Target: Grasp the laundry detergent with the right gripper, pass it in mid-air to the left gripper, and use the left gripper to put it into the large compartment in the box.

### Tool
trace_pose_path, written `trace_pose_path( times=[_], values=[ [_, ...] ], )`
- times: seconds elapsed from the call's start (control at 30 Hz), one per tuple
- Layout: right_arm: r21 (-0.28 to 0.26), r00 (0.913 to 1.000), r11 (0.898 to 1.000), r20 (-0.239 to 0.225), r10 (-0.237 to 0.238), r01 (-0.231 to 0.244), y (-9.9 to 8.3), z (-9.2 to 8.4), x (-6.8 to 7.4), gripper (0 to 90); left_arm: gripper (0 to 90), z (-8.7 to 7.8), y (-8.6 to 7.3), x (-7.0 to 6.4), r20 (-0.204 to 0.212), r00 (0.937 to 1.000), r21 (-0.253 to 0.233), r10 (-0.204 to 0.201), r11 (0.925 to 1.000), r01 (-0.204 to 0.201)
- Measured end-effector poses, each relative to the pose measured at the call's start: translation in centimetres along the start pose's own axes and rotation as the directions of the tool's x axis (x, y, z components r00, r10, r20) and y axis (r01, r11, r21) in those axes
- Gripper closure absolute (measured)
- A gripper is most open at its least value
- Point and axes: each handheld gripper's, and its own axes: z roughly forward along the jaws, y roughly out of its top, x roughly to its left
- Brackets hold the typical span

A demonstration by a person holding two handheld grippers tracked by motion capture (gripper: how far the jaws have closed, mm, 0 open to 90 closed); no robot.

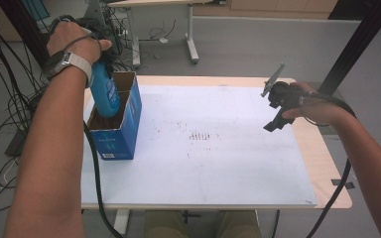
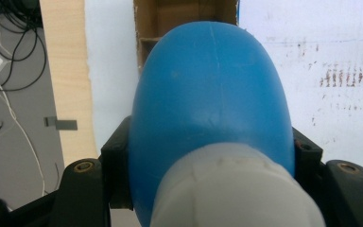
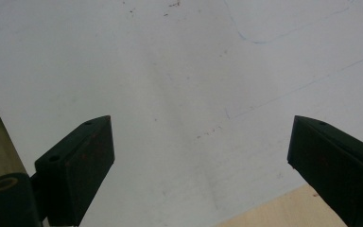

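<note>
Left gripper clamped on blue bottle, white cap nearest.
Bottle's base inside blue carton; right gripper released, well right of carton.

left hand-held gripper clamps a blue bottle above an open cardboard box.

This looks like a lab or test room. A pale wooden worktop carries a white sheet stained with rusty marks. At eleven o'clock, black cables tangle over a grey floor. At twelve o'clock stands a second desk on metal legs, and a black frame post rises at two o'clock.
</note>
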Motion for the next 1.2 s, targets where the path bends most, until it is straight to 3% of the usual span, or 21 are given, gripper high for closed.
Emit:
trace_pose_path(
  times=[0.6,1.2],
  values=[
    [0.004,0.9998,1.0,-0.009,0.015,-0.015,-0.6,0.6,0.0,8.0,37.7,2.5,0.2,0.3,0.002,1.0,-0.001,-0.007,1.0,0.007],
    [-0.004,0.9996,1.0,-0.016,0.024,-0.025,-1.0,1.0,0.1,8.0,37.7,5.1,0.1,0.0,0.002,0.9999,0.009,0.012,0.9999,-0.012]
  ],
)
